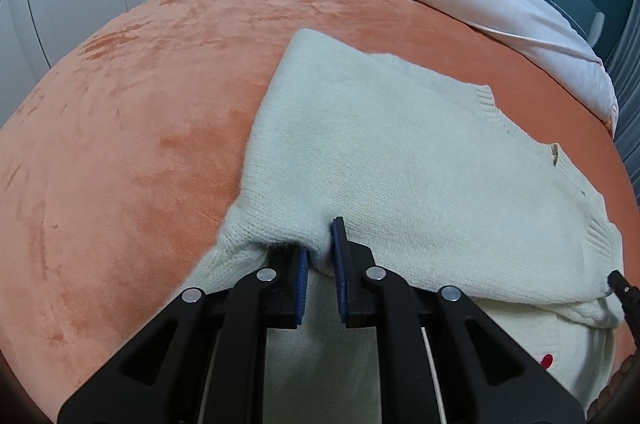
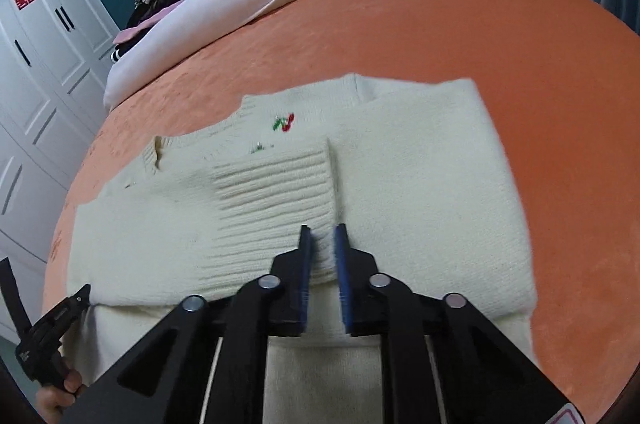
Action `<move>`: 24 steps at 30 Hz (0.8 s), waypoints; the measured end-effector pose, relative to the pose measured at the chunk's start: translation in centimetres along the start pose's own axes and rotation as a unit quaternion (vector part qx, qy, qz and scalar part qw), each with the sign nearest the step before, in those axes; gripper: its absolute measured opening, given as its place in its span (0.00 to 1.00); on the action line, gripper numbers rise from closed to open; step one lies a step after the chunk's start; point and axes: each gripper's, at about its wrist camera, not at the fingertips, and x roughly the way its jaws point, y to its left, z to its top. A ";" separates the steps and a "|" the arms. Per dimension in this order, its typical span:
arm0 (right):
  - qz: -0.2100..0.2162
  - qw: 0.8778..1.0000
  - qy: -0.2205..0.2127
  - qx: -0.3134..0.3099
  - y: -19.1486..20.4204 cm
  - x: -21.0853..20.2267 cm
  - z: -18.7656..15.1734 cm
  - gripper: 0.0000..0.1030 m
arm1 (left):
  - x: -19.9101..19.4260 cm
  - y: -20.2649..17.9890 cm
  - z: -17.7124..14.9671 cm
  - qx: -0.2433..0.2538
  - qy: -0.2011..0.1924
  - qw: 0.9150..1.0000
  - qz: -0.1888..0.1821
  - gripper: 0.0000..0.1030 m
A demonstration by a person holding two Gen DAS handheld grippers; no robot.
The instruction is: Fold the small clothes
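The cream sweater [image 2: 304,191] lay on the orange bed [image 2: 480,35], partly folded. In the right wrist view, the right tongs [image 2: 322,236] pinched its ribbed cuff, with a cherry motif [image 2: 285,123] visible beyond them. The left wrist view showed only plain knit: there the left tongs [image 1: 320,240] pinched a bunched fold at the sweater's near edge.
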 end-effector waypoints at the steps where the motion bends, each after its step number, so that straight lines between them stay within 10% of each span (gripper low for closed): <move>1: 0.009 1.000 -0.016 -0.002 0.2 -1.0 0.4 0.05 | 0.0 0.0 0.0 0.000 0.000 1.000 0.000 0.11; 17: 0.004 1.000 0.020 0.018 -2.4 -0.1 -1.2 0.11 | -0.6 -0.3 -0.2 0.029 -0.003 0.999 0.014 0.15; 21: 0.008 1.000 0.013 0.011 -3.2 -6.7 -3.5 0.28 | -5.0 2.5 -1.8 0.010 0.012 1.000 -0.022 0.70; 24: 0.001 1.000 0.031 0.006 -5.3 -12.3 -8.4 0.49 | -9.5 6.5 -5.4 -0.009 0.018 0.999 -0.027 0.85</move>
